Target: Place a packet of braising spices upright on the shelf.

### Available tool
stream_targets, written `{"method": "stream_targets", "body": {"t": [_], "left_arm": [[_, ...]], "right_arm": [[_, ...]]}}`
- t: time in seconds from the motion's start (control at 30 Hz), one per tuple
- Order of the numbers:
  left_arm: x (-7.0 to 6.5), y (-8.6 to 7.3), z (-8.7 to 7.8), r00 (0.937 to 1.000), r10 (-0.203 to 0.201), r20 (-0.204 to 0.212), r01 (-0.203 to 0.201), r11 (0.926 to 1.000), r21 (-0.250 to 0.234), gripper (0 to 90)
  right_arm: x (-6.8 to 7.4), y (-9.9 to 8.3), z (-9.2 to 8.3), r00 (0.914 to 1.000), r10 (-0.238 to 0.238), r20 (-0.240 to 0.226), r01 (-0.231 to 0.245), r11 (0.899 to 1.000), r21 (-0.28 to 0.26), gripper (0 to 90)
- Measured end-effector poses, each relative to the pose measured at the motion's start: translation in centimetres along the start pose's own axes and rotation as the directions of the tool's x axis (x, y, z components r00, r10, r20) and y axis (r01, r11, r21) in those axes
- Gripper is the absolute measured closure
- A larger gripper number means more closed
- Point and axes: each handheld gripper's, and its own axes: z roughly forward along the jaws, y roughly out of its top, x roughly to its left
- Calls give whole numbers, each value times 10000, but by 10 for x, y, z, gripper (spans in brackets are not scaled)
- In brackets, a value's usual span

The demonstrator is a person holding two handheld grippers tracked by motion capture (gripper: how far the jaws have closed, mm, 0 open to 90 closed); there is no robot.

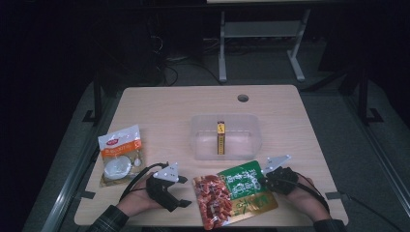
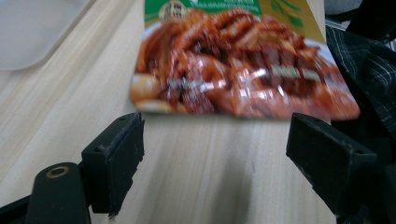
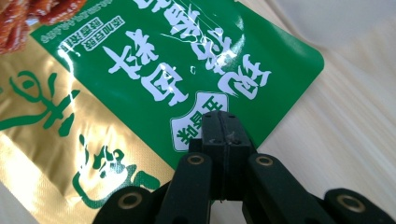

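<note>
Snack pouch (image 1: 235, 192) is clamped at its green edge by the right gripper (image 3: 219, 128); the left gripper (image 2: 215, 154) waits open. Likely next: lift it into the clear bin (image 1: 226, 121).

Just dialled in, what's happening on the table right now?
A person works two hand-held grippers at a wooden table. The right gripper is shut on the green edge of a glossy green, gold and red snack pouch near the front edge. The left gripper is open beside it. A clear plastic tub sits behind.
</note>
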Motion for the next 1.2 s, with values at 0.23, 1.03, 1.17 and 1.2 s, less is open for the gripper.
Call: {"method": "stream_targets", "body": {"t": [0.23, 1.03, 1.17, 1.2], "left_arm": [[2, 0, -1, 9998, -54, -181, 52, 9999, -98, 186], [-1, 25, 35, 9952, -482, -854, 481, 9988, -30, 190], [-2, 29, 44, 9945, -391, -976, 412, 9990, 196, 188], [-2, 29, 44, 9945, -391, -976, 412, 9990, 196, 188]], "right_arm": [[16, 15, 10, 9973, -644, -358, 640, 9979, -135, 900], [12, 3, -3, 9983, 323, -482, -389, 9889, -1433, 399], [12, -3, -6, 9977, 585, -332, -629, 9864, -1521, 352], [12, -4, -6, 9975, 632, -301, -671, 9860, -1528, 352]]}}
